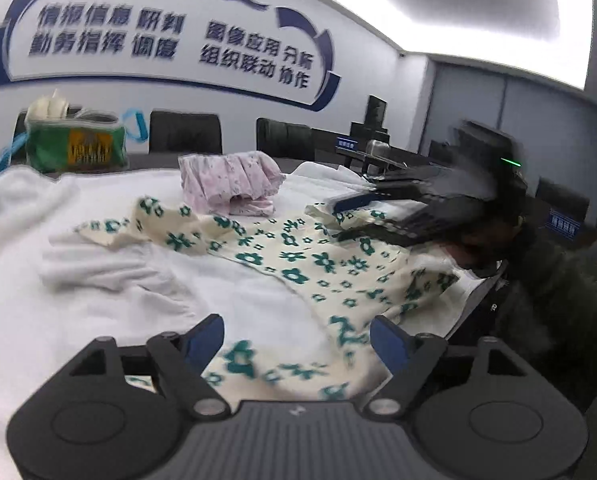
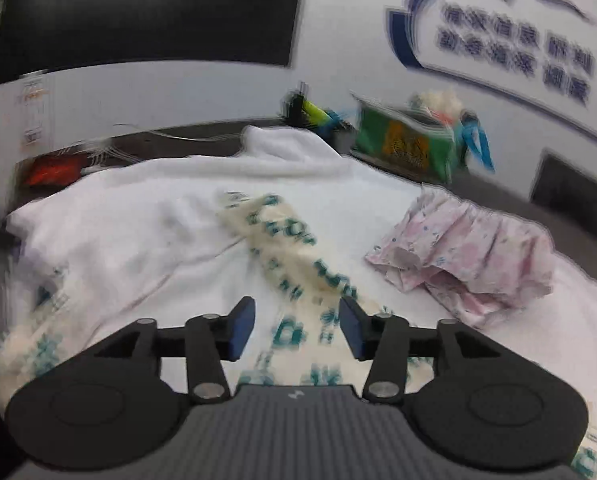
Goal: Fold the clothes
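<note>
While the left wrist view is fairly sharp, the left gripper hangs released over the flowered top spread on the white cloth; the far sleeve end hides under the blurry right gripper.

The right wrist view is smeared: fingers apart, pinching nothing, top's edges cut off below. Pink garment sits beside.

Both wrist views low, close over white cloth – share floral garment, pink bundle.
</note>
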Tool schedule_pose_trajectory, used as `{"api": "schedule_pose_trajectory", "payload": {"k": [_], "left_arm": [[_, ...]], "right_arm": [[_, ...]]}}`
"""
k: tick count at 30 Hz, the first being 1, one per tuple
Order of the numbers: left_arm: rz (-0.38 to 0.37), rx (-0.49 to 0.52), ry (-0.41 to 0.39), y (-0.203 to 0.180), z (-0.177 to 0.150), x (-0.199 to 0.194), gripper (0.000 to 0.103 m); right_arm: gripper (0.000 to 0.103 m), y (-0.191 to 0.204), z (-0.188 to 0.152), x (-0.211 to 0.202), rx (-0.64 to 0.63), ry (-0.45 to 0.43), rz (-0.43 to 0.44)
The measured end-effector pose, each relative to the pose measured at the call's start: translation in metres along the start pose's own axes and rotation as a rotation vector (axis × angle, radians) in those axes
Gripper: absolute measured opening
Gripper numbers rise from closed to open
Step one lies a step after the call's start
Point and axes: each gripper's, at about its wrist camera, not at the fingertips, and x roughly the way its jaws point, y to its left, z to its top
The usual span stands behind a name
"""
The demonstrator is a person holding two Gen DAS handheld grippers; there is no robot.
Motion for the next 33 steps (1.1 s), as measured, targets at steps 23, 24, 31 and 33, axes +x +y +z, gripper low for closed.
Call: {"api": "schedule_pose_trajectory", "payload": {"k": [23,24,31,33], "left_arm": [[-0.097,0.078,0.011,0.003,-0.012,0.0,0.079],[-0.111,0.07,-0.001,0.004,-0.011,-0.003,0.079],[-0.101,0.079,0.027,-0.002,-0.014,-0.003,0.079],[-0.104,0.108,0.041,-0.007,-0.017,-0.003,0.079]], "right_arm": [[0.041,-0.007,-0.112,-0.132,0.137,0.114,-0.165],[0.041,-0.008,-0.113,-0.135,0.143,0.106,-0.172],[0.045,-0.007,-0.116,-0.138,0.139,0.109,-0.185],[0.045,-0.006,-0.116,-0.135,0.127,0.109,-0.174]]}}
